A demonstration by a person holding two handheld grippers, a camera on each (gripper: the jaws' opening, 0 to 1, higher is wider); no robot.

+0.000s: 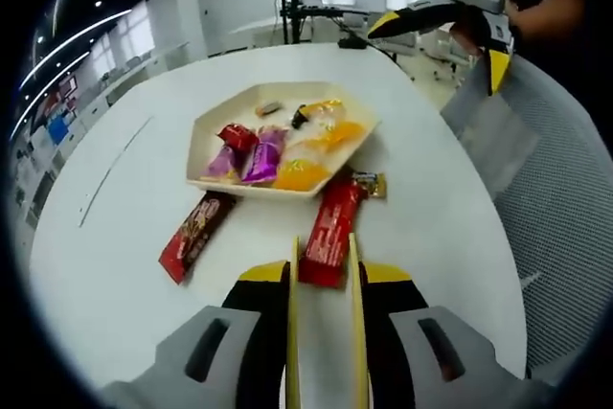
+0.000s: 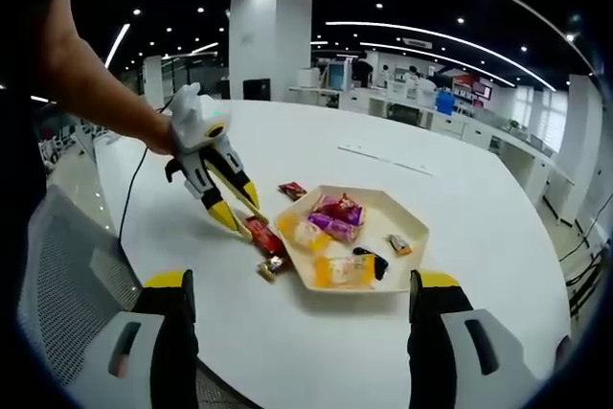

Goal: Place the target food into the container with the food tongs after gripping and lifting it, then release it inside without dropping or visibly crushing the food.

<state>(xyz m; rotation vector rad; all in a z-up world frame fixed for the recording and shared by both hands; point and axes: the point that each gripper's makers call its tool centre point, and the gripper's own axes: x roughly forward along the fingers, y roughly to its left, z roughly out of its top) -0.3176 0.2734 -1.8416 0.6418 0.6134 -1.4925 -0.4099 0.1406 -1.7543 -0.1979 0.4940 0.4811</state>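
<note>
The cream hexagonal tray (image 1: pixel 206 131) on the white round surface (image 1: pixel 115 237) holds purple, orange and yellow wrapped snacks (image 1: pixel 263 155). The left claw (image 1: pixel 322 280) straddles a red wrapped bar (image 1: pixel 330 227), not clenched; the right claw (image 2: pixel 302 299) is spread wide.

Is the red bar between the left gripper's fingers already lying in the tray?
No, the red bar lies on the table just outside the tray, reaching between the left gripper fingers.

Open-plan office: rows of desks (image 2: pixel 460 122)
</note>
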